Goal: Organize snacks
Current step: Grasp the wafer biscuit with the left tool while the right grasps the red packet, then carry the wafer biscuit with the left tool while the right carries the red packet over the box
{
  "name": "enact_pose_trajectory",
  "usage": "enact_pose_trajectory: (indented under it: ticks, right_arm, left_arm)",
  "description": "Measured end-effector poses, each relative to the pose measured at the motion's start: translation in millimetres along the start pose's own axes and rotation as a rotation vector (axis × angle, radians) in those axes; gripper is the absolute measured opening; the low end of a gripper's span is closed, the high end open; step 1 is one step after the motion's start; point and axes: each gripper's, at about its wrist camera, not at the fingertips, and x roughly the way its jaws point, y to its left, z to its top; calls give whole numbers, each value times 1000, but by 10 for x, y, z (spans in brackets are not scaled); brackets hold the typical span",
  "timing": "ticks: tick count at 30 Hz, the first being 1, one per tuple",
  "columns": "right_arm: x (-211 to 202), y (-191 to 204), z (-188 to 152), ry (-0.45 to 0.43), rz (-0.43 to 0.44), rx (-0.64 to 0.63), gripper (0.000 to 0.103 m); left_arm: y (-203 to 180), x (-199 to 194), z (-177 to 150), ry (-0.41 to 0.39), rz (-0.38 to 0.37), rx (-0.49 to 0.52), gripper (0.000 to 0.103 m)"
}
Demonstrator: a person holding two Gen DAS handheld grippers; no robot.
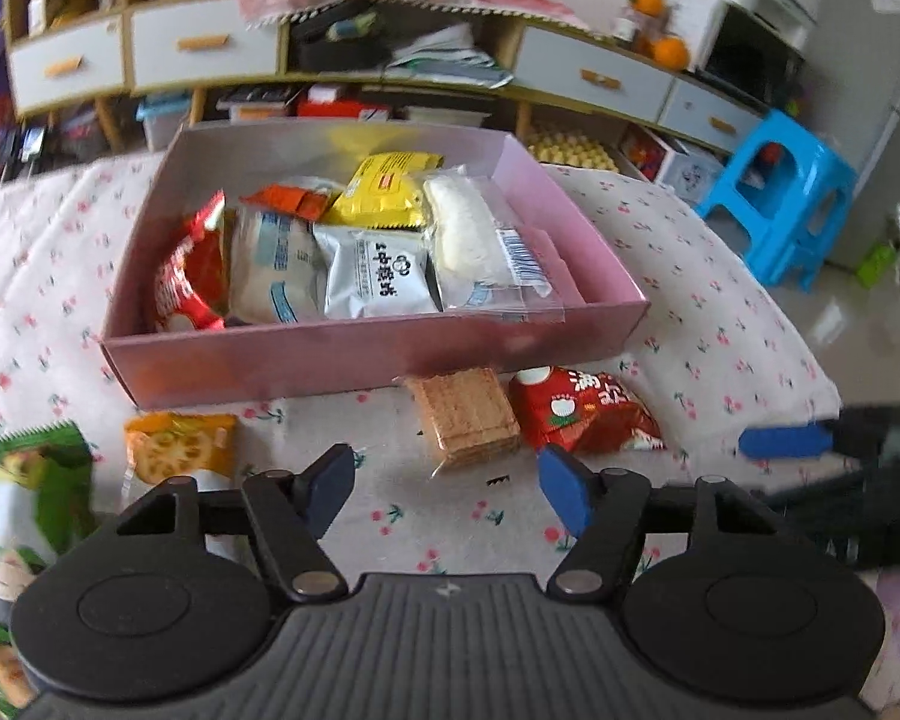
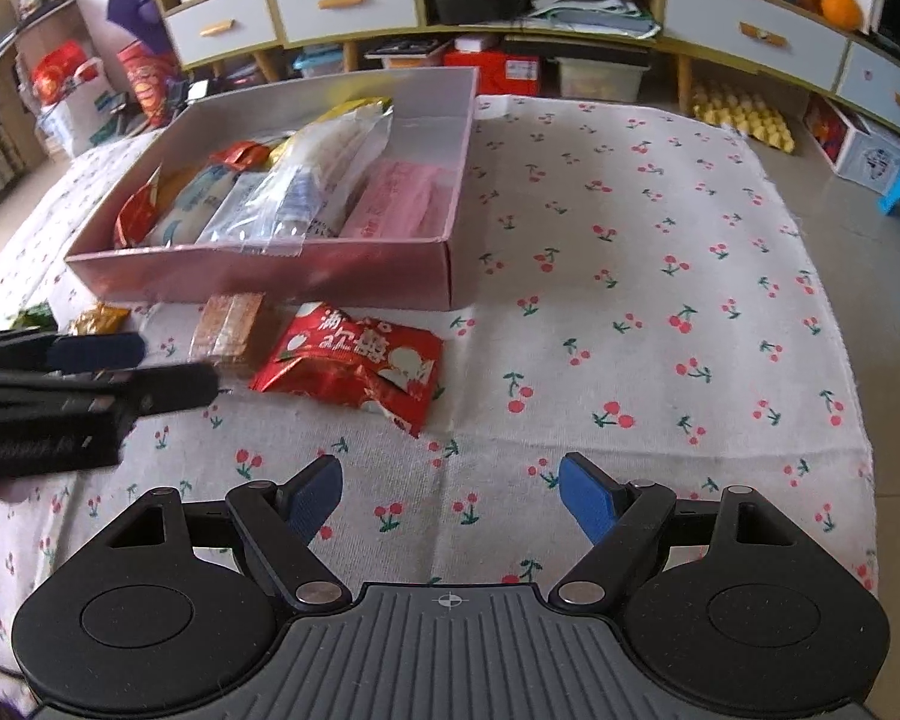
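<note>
Snacks on cherry-print desk, pink box behind; both tools spread and empty.

Nearest: left tool (image 1: 444, 489), fingers parted with nothing between them; right tool (image 2: 450, 492), likewise spread over bare cloth. Just beyond the left tool lay a wafer pack (image 1: 465, 414) and, beside it, a red snack packet (image 1: 582, 411); to the left, an orange packet (image 1: 180, 447) and a green packet (image 1: 30, 480). Farther back stood the pink box (image 1: 306, 360), holding a white packet (image 1: 378, 273), a yellow packet (image 1: 384, 189) and others. Behind, a cabinet with drawers (image 1: 204, 48) and a blue stool (image 1: 780, 198).
</note>
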Motion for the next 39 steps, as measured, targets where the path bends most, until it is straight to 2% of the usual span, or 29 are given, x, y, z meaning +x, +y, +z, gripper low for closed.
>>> enact_pose_trajectory:
  ticks: [4,8,10,12,16,21,29,32,33,34,35,36,39]
  right_arm:
    - [77,78,-6,-1,8,-79,81]
    - [136,151,50,-15,13,-118,81]
    - [164,171,93,-19,13,-111,81]
    - [196,195,137,-23,14,-102,81]
    - [246,265,198,-36,23,-108,81]
    - [277,358,222,-52,15,-143,81]
    - [308,405,240,-80,10,-159,80]
    - [297,416,244,-83,43,-145,66]
    - [288,425,248,-82,46,-141,57]
    - [274,434,251,-80,46,-140,54]
    - [261,438,255,-76,48,-139,35]
    - [244,435,258,-77,53,-136,27]
    - [203,414,246,-63,82,-121,19]
  left_arm:
    - [3,96,24,6,7,-51,56]
    - [7,127,62,2,-2,-61,57]
    - [12,136,80,5,-14,-60,47]
    - [36,127,90,17,-63,-77,35]
    - [51,96,80,26,-55,-52,35]
    - [180,33,96,62,-51,-70,34]
    - [418,-166,44,107,-84,-68,31]
    - [497,-217,46,111,-106,-85,30]
    - [519,-244,49,108,-112,-86,30]
    - [531,-265,60,104,-114,-84,29]
    - [542,-288,66,99,-115,-81,29]
    - [553,-306,73,93,-115,-79,29]
    - [589,-328,100,86,-114,-88,29]
